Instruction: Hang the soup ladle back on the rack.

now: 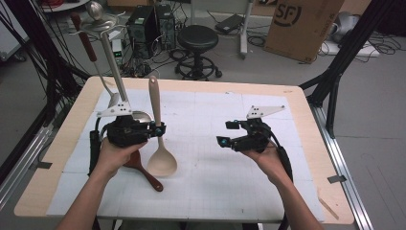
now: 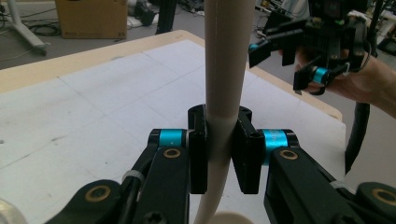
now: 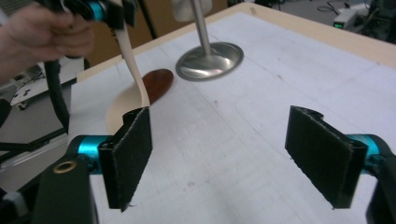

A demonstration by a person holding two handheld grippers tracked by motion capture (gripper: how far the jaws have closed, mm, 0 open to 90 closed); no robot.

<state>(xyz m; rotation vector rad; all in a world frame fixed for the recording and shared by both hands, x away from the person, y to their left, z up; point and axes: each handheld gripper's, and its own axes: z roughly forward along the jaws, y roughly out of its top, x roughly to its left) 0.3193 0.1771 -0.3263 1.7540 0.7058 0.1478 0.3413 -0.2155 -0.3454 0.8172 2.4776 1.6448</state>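
1. The spoon (image 1: 156, 125), beige and probably plastic or wood, looked light and stiff, with a smooth handle that might slip. The slim handle just above the bowl seemed the best place to hold it.
2. It stood nearly upright at the table's left-middle, long axis vertical, handle tip up, bowl down near the mat (image 1: 215, 177).
3. The left gripper (image 1: 157, 129) was clamped on the handle, pads pressing both sides, as its own view confirmed (image 2: 223, 154).
4. The right gripper (image 1: 229, 133) hovered well apart to the right, jaws spread wide with nothing between them.
5. A brown spoon (image 1: 143, 170) lay just beside the beige bowl, and a steel rack (image 1: 115, 62) stood behind the left hand.
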